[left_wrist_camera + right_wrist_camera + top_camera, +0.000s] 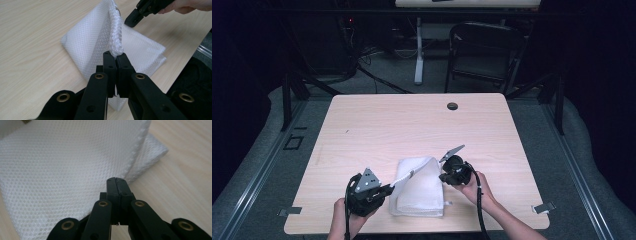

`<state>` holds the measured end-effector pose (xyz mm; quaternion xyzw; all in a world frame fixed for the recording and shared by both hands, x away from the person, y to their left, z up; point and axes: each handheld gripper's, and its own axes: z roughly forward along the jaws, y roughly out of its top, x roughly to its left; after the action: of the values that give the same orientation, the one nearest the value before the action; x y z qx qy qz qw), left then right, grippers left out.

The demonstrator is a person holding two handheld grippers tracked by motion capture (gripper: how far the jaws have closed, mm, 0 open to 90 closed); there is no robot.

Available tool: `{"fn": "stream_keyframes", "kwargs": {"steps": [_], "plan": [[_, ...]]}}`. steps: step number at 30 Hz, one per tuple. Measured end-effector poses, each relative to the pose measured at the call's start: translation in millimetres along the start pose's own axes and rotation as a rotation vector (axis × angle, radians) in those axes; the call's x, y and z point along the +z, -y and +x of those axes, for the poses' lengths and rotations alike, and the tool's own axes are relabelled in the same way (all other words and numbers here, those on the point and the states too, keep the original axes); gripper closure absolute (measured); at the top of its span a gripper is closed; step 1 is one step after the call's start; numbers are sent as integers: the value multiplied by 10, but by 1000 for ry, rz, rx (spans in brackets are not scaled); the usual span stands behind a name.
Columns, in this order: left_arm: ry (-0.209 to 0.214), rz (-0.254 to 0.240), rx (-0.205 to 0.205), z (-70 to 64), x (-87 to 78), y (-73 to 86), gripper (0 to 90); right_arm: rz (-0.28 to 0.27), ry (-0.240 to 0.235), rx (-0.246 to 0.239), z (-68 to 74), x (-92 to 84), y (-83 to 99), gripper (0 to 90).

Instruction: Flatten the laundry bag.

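Left gripper (116, 56): the two black jaws rise from the bottom edge, pressed together on the bunched, rope-like edge of a white mesh cloth (95, 37). The pinched strip (115, 32) runs up from the jaw tips toward the top of the frame, taut and nearly vertical. The rest of the cloth lies folded on the light wood desk (32, 45), spreading to both sides of the strip, with layered edges visible at the right. Upper right: the other gripper (132, 19), black, held by a hand (186, 6); its tip sits just beside the top of the raised strip. Contact there cannot be judged. Dark floor at the right margin.
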<state>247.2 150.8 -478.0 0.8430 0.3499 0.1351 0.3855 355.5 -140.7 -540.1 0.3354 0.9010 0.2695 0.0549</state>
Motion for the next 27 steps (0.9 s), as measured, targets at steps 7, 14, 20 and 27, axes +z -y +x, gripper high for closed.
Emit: {"fn": "stream_keyframes", "kwargs": {"steps": [7,14,20,27], "plan": [[-20,1,-27,76,-72,73,882,-51,27,10,-77,-60,-42,900],[-44,16,-50,162,-116,140,882,-42,-11,46,-61,106,-125,900],[-58,13,-62,204,-137,169,883,3,-49,48,-92,215,-100,900],[-71,19,-76,259,-164,187,883,-43,-30,44,-118,153,-123,900]]}}
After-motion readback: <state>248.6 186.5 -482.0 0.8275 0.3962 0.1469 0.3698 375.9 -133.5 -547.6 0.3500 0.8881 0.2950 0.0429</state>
